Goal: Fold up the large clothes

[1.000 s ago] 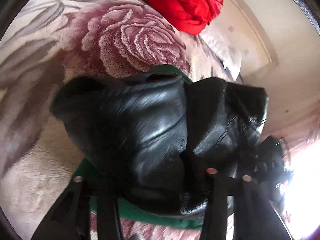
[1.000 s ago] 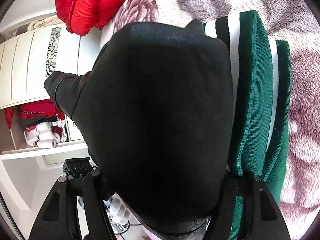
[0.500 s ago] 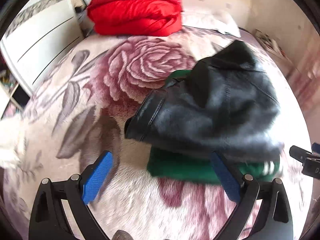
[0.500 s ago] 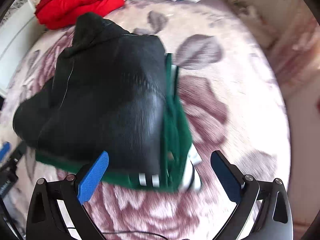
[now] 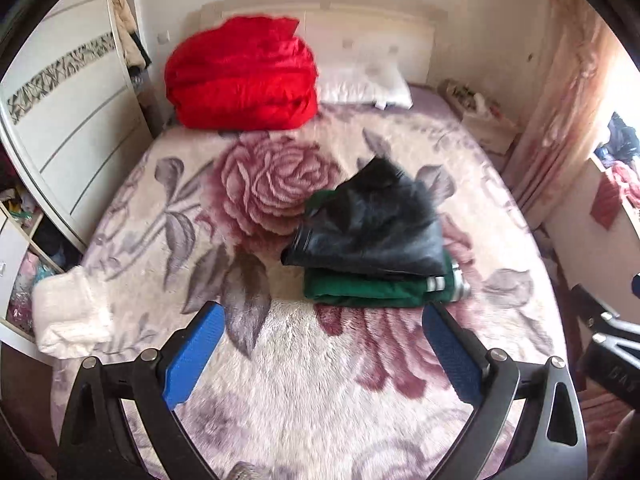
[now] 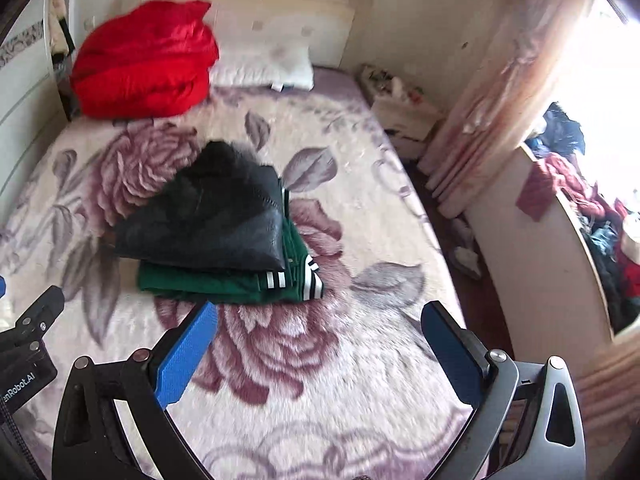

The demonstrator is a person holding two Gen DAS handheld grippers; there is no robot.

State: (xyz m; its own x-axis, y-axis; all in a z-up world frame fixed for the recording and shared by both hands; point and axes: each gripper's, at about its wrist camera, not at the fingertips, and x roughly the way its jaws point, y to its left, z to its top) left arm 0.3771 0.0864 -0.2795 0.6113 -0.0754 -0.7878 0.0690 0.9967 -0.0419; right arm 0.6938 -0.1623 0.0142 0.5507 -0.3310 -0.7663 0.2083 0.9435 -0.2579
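Observation:
A folded black leather jacket lies on top of a folded green garment with white stripes in the middle of the bed; both also show in the right wrist view, the jacket above the green garment. My left gripper is open and empty, held back from the pile above the near part of the bed. My right gripper is open and empty, also back from the pile and to its right.
The bed has a rose-patterned blanket. A red folded quilt and a white pillow lie at the headboard. A white cloth hangs at the bed's left edge. A wardrobe stands left, a curtain right.
Both grippers let go of the black jacket, opened and pulled back from it. The jacket now rests folded on the green garment.

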